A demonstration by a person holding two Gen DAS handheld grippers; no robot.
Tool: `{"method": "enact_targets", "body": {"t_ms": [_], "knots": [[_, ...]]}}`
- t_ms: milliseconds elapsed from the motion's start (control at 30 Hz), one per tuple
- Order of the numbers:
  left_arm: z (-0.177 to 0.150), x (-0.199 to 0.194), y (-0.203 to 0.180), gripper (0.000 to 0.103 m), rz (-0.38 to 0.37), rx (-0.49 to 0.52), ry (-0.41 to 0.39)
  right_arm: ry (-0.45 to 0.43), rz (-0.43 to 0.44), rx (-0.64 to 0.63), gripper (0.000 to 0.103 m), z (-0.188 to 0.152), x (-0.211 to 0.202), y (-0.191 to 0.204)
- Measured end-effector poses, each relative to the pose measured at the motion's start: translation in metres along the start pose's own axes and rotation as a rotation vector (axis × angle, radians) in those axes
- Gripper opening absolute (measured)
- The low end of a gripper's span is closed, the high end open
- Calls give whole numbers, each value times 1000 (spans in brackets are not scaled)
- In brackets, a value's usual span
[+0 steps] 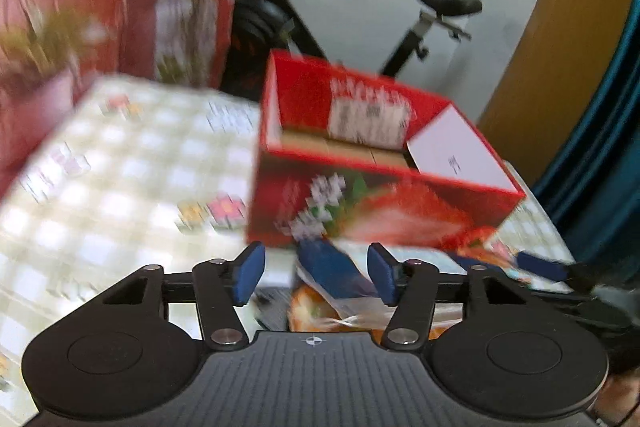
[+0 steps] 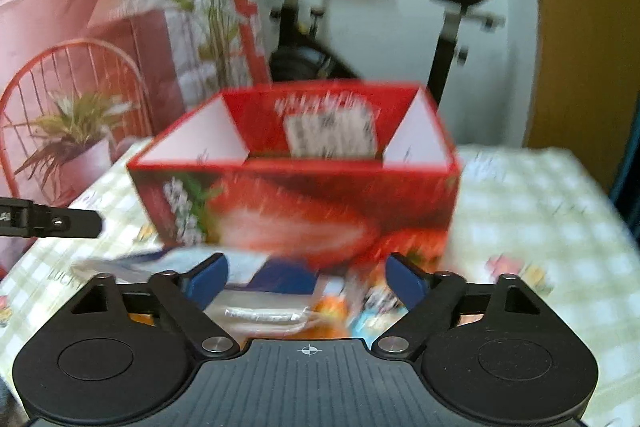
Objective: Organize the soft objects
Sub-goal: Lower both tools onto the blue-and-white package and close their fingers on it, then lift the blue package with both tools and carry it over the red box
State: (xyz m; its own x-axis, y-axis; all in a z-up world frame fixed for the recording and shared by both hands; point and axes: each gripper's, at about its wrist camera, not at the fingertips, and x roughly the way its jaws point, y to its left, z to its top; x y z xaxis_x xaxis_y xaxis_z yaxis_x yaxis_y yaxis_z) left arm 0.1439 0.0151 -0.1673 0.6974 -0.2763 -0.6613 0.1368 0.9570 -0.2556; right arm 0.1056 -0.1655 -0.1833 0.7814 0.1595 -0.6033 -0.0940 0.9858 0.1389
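Observation:
A soft plastic snack packet (image 1: 338, 279), printed blue and orange, lies on the checked tablecloth (image 1: 132, 163) just in front of an open red strawberry-print box (image 1: 372, 203). My left gripper (image 1: 316, 273) is open around the packet's blue end, its left pad clear of it. In the right wrist view the same packet (image 2: 276, 307) lies between the wide-apart blue pads of my right gripper (image 2: 307, 283), which is also open. The box (image 2: 304, 203) stands right behind it, with a white label inside. One finger (image 1: 540, 265) of the right gripper shows at the left view's right edge.
An exercise bike (image 2: 460, 27) stands behind the table against a white wall. A potted plant (image 2: 76, 135) and a red wire chair (image 2: 24, 99) are at the back left. A wooden door (image 1: 560, 27) and a blue curtain (image 1: 600, 155) are on the right.

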Motion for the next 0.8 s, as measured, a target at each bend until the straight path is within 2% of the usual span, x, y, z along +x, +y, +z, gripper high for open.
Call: {"method": "enact_targets", "body": {"t_ms": [67,100,167,233,300,333,367,533,800], "knots": [[-5,12,5,57,-31,-37,46,20,25,18,61,-9,3,-1],[-7,18,6,54,-46,-52,68,27,39,25,57,-12,3,-2],[-14,27,6,47,-73,-61,98,39,59,35,42,-15,3,-4],[-18,32,4,38,-97,-63,114,36,66,30,34,-16,2,-4],[-19,33,0,30,-84,-41,107,23,55,14,28,-15,-2,-3],[-19,33,-1,24,-67,-21,99,13,51,5,22,-13,-3,-2],[-18,32,-3,23,-56,-3,88,7,53,2,14,-12,-4,-3],[-12,17,0,17,-70,2,25,-46,64,-17,9,-4,-15,1],[0,-25,-13,17,-96,47,-77,-130,85,-42,8,11,-51,7]]}}
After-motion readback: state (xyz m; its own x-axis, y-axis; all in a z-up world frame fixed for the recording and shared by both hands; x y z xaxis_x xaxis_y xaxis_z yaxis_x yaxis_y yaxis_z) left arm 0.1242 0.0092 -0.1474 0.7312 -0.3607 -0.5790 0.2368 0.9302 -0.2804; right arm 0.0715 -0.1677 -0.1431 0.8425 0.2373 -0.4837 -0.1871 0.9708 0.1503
